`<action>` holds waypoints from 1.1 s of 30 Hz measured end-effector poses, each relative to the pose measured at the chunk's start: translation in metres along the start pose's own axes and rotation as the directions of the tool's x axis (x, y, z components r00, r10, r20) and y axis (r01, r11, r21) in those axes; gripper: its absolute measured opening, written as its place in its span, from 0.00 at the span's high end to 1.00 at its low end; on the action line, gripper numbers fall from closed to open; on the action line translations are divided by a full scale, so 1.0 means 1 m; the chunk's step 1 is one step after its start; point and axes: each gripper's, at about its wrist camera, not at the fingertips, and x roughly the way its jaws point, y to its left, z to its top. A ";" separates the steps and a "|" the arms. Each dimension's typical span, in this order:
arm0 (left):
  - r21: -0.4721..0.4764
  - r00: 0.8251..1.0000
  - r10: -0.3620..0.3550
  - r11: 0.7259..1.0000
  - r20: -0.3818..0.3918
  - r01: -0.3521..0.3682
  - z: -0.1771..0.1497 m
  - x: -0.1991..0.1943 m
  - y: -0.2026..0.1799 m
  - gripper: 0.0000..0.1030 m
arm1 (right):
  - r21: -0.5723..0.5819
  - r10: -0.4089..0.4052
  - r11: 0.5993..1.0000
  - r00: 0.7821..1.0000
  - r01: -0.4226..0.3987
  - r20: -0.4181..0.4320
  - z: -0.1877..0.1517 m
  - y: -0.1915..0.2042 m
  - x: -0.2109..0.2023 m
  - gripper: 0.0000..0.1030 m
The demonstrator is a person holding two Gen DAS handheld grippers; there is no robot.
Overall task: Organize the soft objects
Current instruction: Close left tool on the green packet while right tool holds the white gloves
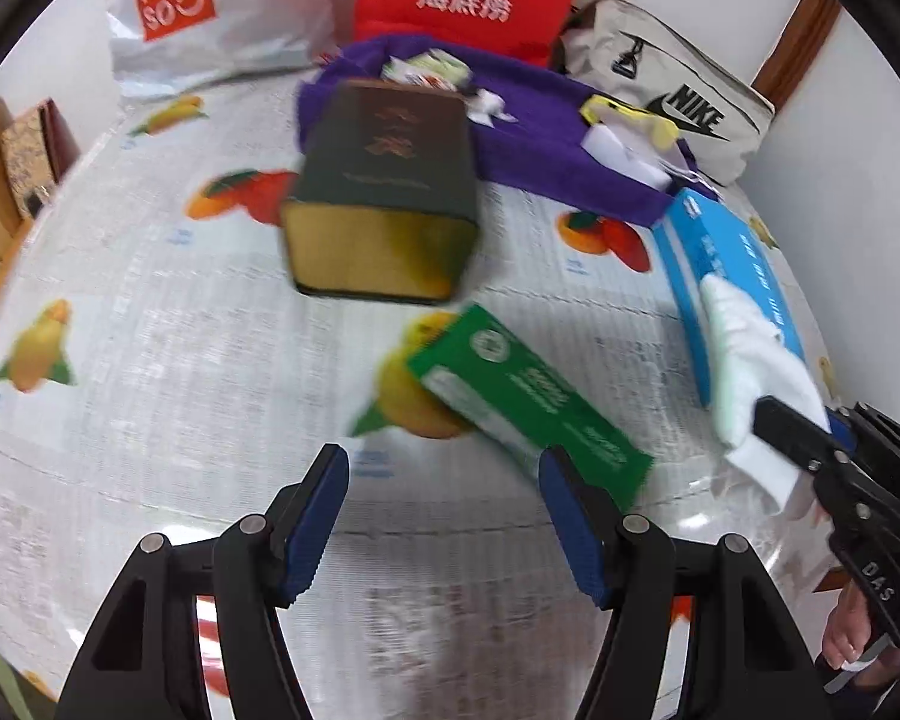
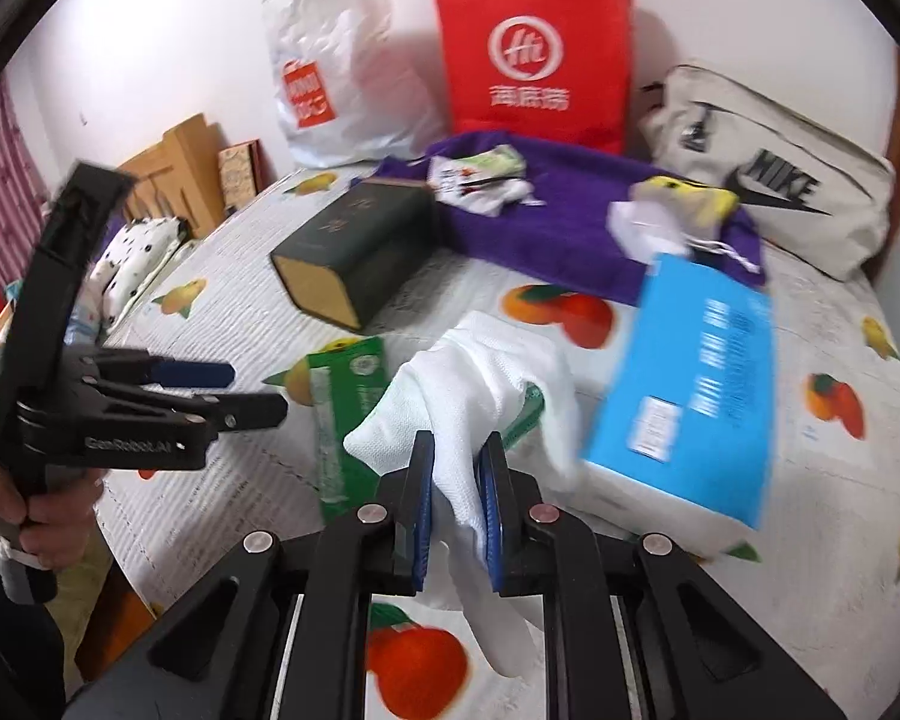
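1. Fruit-printed bedding (image 2: 750,360) is spread under everything, with bags propped against the wall behind.
2. White cloth (image 2: 468,396) is pinched by the right gripper (image 2: 457,516) — clenched on it, lifted above the green box (image 2: 342,414) beside the blue box (image 2: 696,384).
3. The left gripper (image 1: 444,516) is held released — nothing lies between its fingers.

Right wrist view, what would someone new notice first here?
The right gripper is shut on a white cloth low in the middle, with a blue box tilted just to its right. Behind stand a bright red bag against the wall and a purple cloth strewn with small items. The left gripper is open above the fruit-print table cover.
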 end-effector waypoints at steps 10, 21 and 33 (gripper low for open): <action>-0.031 1.000 -0.002 1.000 -0.022 0.001 -0.001 0.026 -0.035 0.27 | 0.059 -0.023 0.998 1.000 0.022 0.019 -0.024 -0.043 -0.023 0.86; -0.003 0.987 0.160 0.987 -0.005 -0.160 0.015 0.050 -0.069 0.23 | 0.093 0.006 0.996 1.000 -0.008 0.023 -0.043 -0.069 -0.030 0.86; 0.092 0.985 0.173 0.980 0.025 -0.175 0.000 0.035 -0.059 0.47 | 0.082 0.044 0.996 0.999 -0.046 0.020 -0.053 -0.060 -0.026 0.86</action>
